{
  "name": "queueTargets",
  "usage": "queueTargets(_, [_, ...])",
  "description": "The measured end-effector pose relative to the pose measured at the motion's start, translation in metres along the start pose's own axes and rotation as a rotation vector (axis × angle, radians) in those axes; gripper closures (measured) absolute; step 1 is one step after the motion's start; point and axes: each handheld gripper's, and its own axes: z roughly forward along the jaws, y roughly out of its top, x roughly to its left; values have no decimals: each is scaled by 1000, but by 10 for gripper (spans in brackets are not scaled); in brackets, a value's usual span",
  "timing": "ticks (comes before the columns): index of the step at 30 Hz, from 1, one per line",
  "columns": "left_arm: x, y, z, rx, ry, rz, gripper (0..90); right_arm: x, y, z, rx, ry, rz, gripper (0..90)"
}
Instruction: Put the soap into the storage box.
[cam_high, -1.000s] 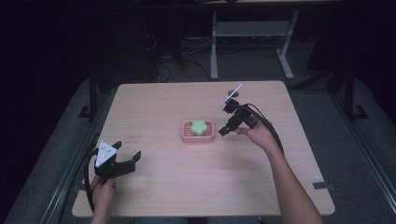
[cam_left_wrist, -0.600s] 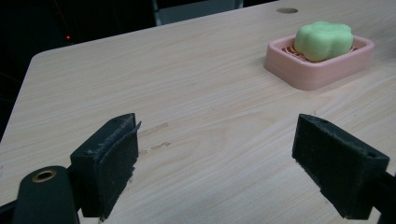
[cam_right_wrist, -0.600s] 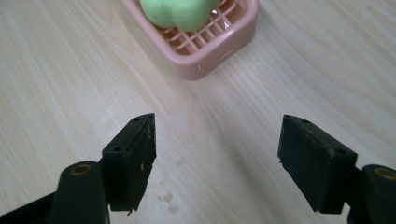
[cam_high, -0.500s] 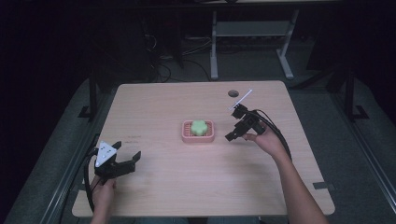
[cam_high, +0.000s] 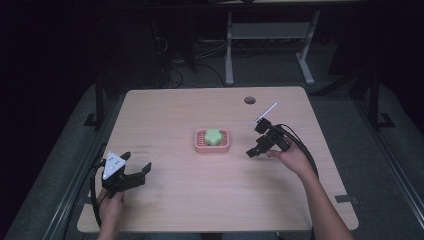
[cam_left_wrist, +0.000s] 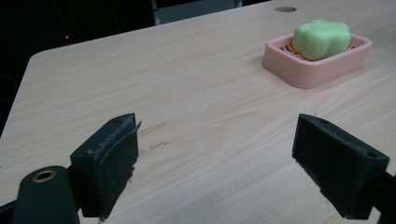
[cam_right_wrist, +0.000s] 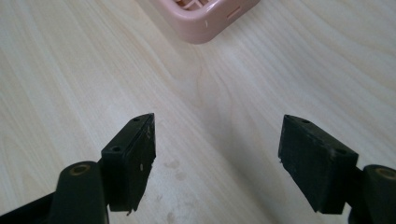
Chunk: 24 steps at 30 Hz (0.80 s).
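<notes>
Green soap (cam_high: 213, 135) sits in pink dish (cam_high: 212, 148), mid-table (cam_high: 200, 200). Right gripper (cam_high: 253, 151) spread, empty, just beside dish, probably ready to reach in. Left gripper (cam_high: 135, 170) spread, parked well apart.

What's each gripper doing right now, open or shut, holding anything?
Left gripper: open, holding nothing, above bare table.
Right gripper: open, holding nothing, near the pink tray.

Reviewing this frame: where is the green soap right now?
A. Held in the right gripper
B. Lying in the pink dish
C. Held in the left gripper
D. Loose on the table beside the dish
B: the green soap sits inside the pink dish, and both the left gripper and right gripper stand open and empty.
</notes>
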Motion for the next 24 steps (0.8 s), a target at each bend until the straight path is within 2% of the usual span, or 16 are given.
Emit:
queueTargets(6, [0, 0, 0, 4, 1, 0, 142, -1, -11, 0, 14, 3, 9, 267])
queueTargets(13, [-1, 0, -1, 9, 0, 6, 142, 1, -24, -1, -5, 1, 7, 268])
queueTargets(14, [-1, 0, 0, 9, 0, 4, 142, 1, -27, 0, 11, 2, 11, 266])
queueTargets(24, [-3, 0, -1, 8, -2, 11, 142, 7, -45, -3, -17, 0, 6, 267])
